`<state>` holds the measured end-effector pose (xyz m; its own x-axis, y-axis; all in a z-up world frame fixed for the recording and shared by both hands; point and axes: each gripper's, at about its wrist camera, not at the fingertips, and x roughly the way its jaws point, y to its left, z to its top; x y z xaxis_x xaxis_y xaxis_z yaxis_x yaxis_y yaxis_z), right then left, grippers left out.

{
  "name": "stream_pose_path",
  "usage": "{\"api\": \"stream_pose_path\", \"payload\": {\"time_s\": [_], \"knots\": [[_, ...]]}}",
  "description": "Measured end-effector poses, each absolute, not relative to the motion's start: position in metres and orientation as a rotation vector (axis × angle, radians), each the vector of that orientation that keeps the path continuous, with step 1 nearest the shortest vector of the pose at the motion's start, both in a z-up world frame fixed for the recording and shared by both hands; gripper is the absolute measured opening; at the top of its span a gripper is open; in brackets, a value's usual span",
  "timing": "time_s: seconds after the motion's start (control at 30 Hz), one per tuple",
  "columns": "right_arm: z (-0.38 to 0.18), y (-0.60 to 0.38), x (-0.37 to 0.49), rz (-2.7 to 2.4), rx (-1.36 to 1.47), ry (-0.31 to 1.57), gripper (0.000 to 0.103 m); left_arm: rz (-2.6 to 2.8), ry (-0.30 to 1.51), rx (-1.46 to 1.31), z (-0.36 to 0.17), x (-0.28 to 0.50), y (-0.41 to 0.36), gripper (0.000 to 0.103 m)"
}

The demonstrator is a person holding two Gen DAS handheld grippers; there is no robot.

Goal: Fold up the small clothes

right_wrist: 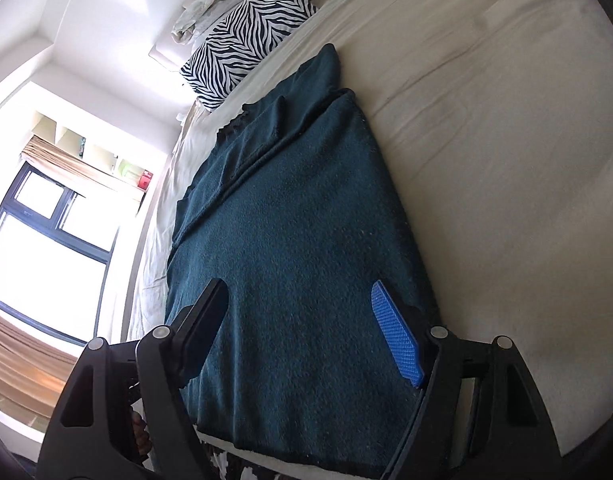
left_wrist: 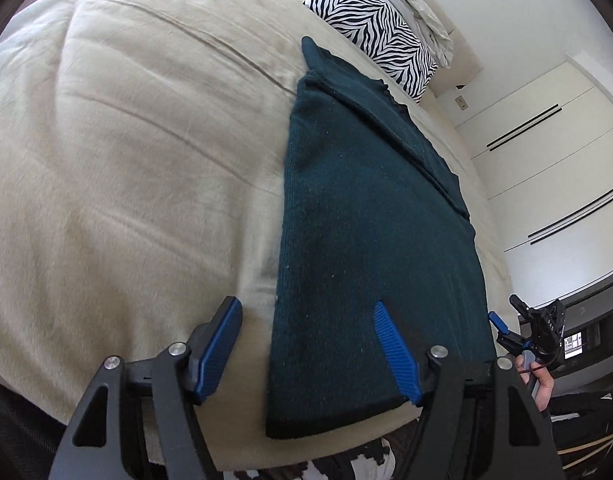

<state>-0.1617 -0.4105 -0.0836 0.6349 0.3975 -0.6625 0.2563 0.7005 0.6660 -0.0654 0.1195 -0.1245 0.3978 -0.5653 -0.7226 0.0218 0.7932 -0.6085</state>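
A dark teal knit garment (left_wrist: 370, 240) lies flat on the beige bed, folded lengthwise, with a sleeve tip pointing toward the pillows. It also shows in the right wrist view (right_wrist: 298, 248). My left gripper (left_wrist: 306, 344) is open and empty, its jaws straddling the garment's near left edge. My right gripper (right_wrist: 302, 328) is open and empty above the garment's near end. The right gripper also appears at the far right of the left wrist view (left_wrist: 506, 320), beside the garment's right edge.
The beige bedsheet (left_wrist: 126, 160) spreads wide to the left. A zebra-print pillow (left_wrist: 370, 28) and a crumpled pale cloth (left_wrist: 418, 12) lie at the head. White wardrobe doors (left_wrist: 546, 152) stand beyond the bed. A bright window (right_wrist: 46, 248) is on the left.
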Motion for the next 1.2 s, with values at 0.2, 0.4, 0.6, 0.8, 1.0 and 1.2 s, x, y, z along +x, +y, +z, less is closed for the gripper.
{"api": "stream_pose_path", "payload": {"time_s": [0.2,0.4,0.6,0.8,1.0,1.2], "knots": [[-0.091,-0.422,-0.205,0.032,0.858,0.906,0.073,-0.416,1.157,-0.590,-0.129,-0.082,0.116,0.071],[-0.087,-0.443,-0.238,-0.069,0.853,0.943,0.073,-0.425,1.191,-0.531,-0.131,-0.082,0.107,0.070],[-0.097,-0.433,-0.249,-0.019,0.867,1.010,0.073,-0.430,1.224,-0.493,-0.130,-0.083,0.102,0.068],[-0.110,-0.431,-0.248,0.001,0.943,1.029,0.048,-0.409,1.253,-0.490,-0.135,-0.085,0.105,0.043],[-0.116,-0.430,-0.243,0.009,0.949,1.061,0.014,-0.395,1.269,-0.515,-0.139,-0.086,0.119,0.010],[-0.111,-0.427,-0.246,0.008,0.945,1.046,0.007,-0.410,1.235,-0.585,-0.135,-0.090,0.129,0.008]]}}
